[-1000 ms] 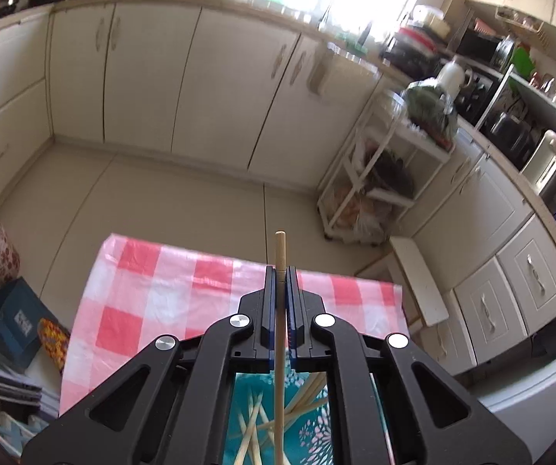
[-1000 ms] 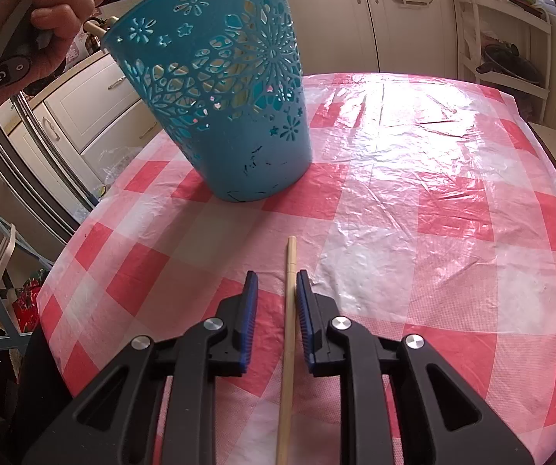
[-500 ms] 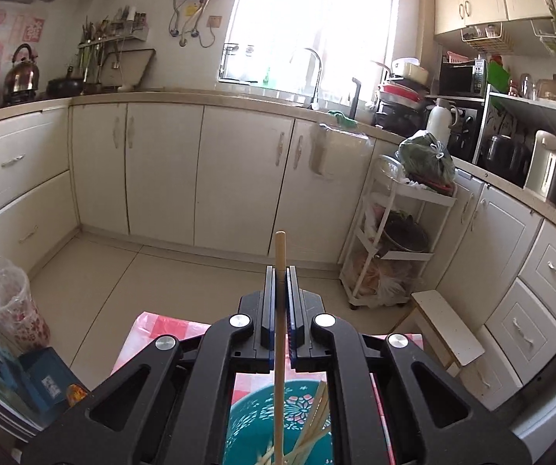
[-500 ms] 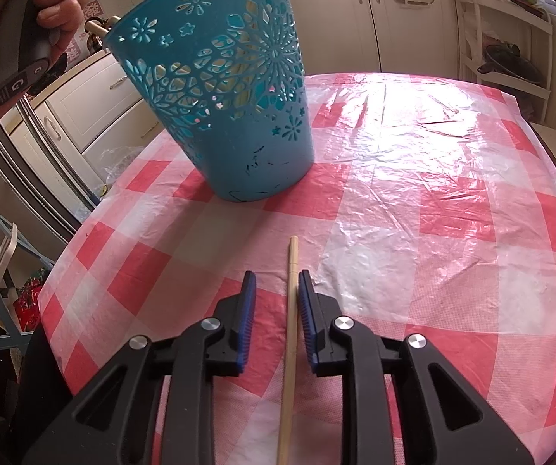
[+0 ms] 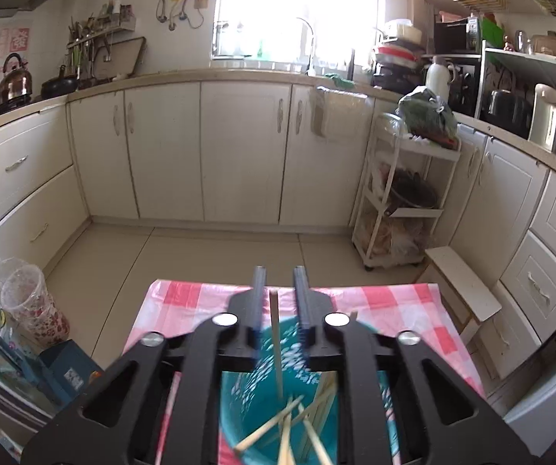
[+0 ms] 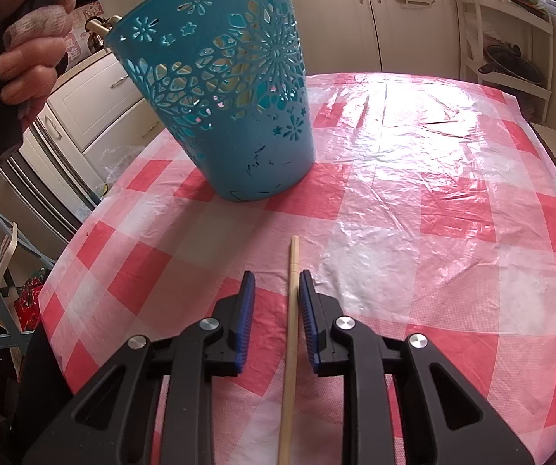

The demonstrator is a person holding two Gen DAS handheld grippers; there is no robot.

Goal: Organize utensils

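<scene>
Lying flat on the counter [image 6: 452, 178], a chopstick [image 6: 290, 329] is bracketed lengthwise, ungripped, by the parted right hand-held gripper [image 6: 276, 283], its far tip aimed at the basket [image 6: 231, 97], above which the left hand-held gripper [image 5: 280, 290] is opening, another chopstick [image 5: 276, 345] loose between its jaws.

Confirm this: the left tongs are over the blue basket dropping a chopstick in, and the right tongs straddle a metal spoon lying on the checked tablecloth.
Not a spoon. The right wrist view shows the right tongs straddling a wooden chopstick lying on the checked tablecloth. The rest holds: the left tongs are opening over the blue basket.
</scene>
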